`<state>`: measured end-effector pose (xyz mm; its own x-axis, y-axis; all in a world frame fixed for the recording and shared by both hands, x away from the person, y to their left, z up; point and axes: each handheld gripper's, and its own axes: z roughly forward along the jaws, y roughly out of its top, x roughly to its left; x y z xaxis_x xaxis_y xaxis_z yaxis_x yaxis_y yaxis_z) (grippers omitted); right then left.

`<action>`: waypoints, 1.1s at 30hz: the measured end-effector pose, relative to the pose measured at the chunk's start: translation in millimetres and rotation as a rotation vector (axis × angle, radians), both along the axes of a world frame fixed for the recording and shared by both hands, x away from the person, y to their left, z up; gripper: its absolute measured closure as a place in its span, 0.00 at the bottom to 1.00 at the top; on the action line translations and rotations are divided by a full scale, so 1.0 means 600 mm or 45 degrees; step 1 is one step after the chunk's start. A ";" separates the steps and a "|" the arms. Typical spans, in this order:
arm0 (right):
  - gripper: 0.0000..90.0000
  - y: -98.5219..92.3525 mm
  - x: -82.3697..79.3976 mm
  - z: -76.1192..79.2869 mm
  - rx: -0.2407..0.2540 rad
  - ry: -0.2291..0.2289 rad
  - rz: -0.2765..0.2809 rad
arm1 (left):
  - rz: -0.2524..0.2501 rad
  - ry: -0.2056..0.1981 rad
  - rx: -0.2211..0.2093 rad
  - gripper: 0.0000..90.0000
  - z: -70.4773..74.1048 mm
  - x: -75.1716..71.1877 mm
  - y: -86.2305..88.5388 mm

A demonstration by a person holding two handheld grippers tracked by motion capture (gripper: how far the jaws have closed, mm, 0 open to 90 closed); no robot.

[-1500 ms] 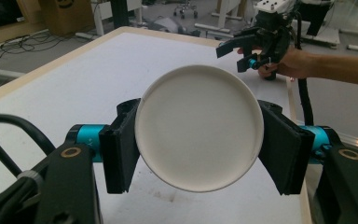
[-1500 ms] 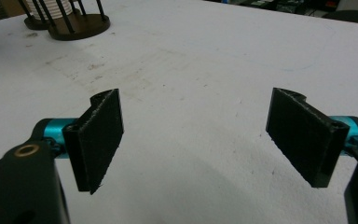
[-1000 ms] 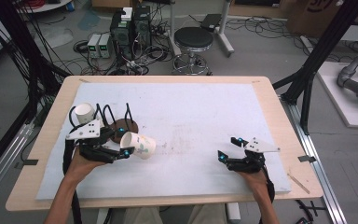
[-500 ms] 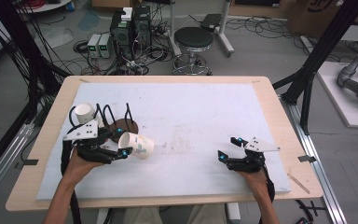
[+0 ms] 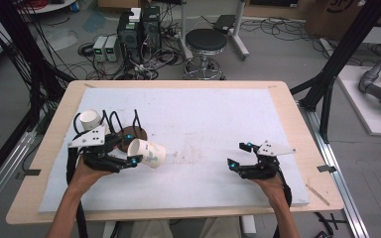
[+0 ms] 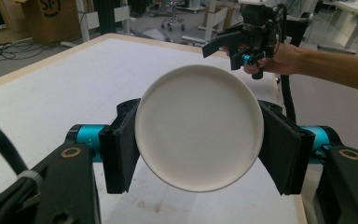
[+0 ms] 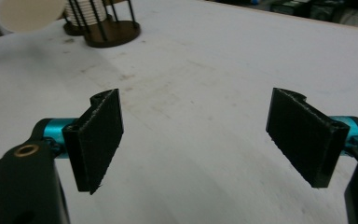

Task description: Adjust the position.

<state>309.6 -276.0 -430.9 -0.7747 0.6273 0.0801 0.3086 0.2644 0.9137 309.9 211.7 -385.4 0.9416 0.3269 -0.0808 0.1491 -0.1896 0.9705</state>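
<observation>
Currently the white-topped wooden desk (image 5: 203,119) carries a dark round wire-post rack (image 5: 129,134) at its left, with a white paper cup (image 5: 90,119) upright in the neighbouring rack. Left claw (image 5: 129,149) is clamped on a white printed paper cup (image 5: 148,152), lying sideways above the desk, base toward its camera. Right claw (image 5: 238,154) is spread wide, gripping nothing, low over the desk's right side.

The scene is evenly and softly lit, with only faint shadows cast on the white mat (image 5: 203,124). In the right gripper view, the cup (image 7: 25,14) beyond the mat's stained patch is rendered blurred and overexposed.
</observation>
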 end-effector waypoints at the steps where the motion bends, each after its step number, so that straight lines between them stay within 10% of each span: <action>1: 0.21 0.005 0.001 0.004 -0.002 0.000 0.023 | -0.007 -0.002 0.000 0.40 0.001 0.001 -0.003; 15: 0.21 0.101 0.020 0.072 -0.081 -0.051 0.356 | -0.083 -0.012 -0.024 0.40 0.012 0.012 -0.044; 33: 0.21 0.181 0.030 0.101 -0.008 -0.028 0.708 | -0.200 -0.013 -0.028 0.40 0.013 0.017 -0.100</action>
